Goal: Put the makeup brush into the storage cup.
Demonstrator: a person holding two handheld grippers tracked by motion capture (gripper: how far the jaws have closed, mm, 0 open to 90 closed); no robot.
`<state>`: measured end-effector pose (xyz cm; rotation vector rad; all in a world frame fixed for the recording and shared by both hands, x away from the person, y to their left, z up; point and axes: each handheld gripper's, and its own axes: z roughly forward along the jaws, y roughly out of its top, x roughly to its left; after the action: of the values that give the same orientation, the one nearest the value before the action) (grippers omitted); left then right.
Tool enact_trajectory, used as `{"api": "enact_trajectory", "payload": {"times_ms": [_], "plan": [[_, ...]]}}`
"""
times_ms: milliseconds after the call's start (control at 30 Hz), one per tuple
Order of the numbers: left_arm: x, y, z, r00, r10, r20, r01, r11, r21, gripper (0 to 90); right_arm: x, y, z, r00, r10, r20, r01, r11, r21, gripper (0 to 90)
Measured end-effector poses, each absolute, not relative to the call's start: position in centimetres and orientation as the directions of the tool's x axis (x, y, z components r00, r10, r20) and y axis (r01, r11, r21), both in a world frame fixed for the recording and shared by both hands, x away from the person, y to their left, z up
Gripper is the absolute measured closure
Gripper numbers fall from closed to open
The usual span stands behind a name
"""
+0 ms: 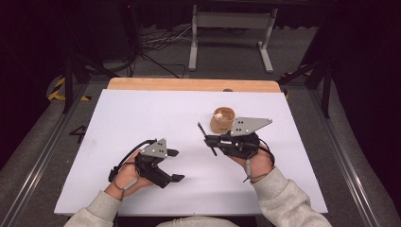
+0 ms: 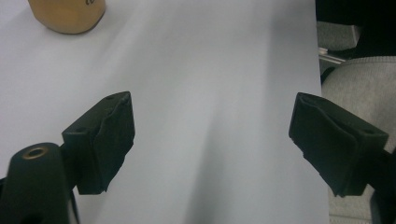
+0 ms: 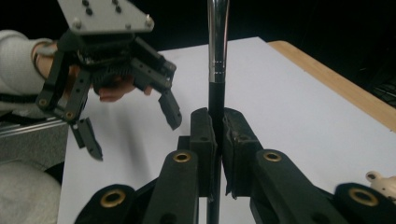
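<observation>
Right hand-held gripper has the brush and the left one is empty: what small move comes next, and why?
Probably carry the brush toward the wooden cup. The right hand-held gripper is clamped on its black handle, and the cup stands just beyond it. The left hand-held gripper hangs open over bare white table, free to steady the cup.

White table (image 1: 142, 118) with a wooden far edge (image 1: 189, 84), lit bright. Grey carpet (image 1: 227, 52) beyond, cables (image 1: 161, 40) and a metal stand (image 1: 231, 21). Dark all round.

A slim brush (image 3: 217, 70) with black handle and silver ferrule stands upright, pinched between the right tool's (image 3: 217, 135) pads.
</observation>
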<state>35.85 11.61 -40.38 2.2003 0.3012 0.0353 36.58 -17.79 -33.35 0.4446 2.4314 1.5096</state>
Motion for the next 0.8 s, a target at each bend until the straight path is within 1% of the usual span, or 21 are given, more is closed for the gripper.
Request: {"api": "enact_trajectory", "payload": {"times_ms": [100,200,333,467,633,800], "plan": [[35.9,11.7,-40.5,0.968,0.238,-0.082,0.207,-0.564,0.799,13.0,36.8,-17.8,-33.2,-0.919,0.392,-0.047,0.125,0.402,0.907,83.9],[35.8,11.9,-40.6,0.97,0.226,-0.092,0.204,-0.543,0.814,11.5,37.1,-17.8,-33.2,-0.908,0.415,-0.055,0.12,0.382,0.916,83.9],[35.7,11.9,-41.1,0.967,0.237,-0.093,0.209,-0.532,0.821,6.6,37.8,-17.8,-33.3,-0.883,0.466,-0.053,0.122,0.338,0.933,83.9],[35.6,12.0,-41.3,0.966,0.243,-0.09,0.209,-0.529,0.823,6.2,38.3,-17.7,-33.3,-0.869,0.492,-0.041,0.13,0.308,0.942,83.9],[35.7,12.1,-41.6,0.963,0.245,-0.108,0.222,-0.505,0.834,5.6,39.1,-17.7,-33.3,-0.841,0.54,-0.044,0.129,0.277,0.952,83.9],[35.7,12.3,-41.9,0.96,0.26,-0.107,0.227,-0.489,0.842,3.6,39.9,-17.9,-33.3,-0.815,0.578,-0.045,0.128,0.255,0.959,83.9]]}}
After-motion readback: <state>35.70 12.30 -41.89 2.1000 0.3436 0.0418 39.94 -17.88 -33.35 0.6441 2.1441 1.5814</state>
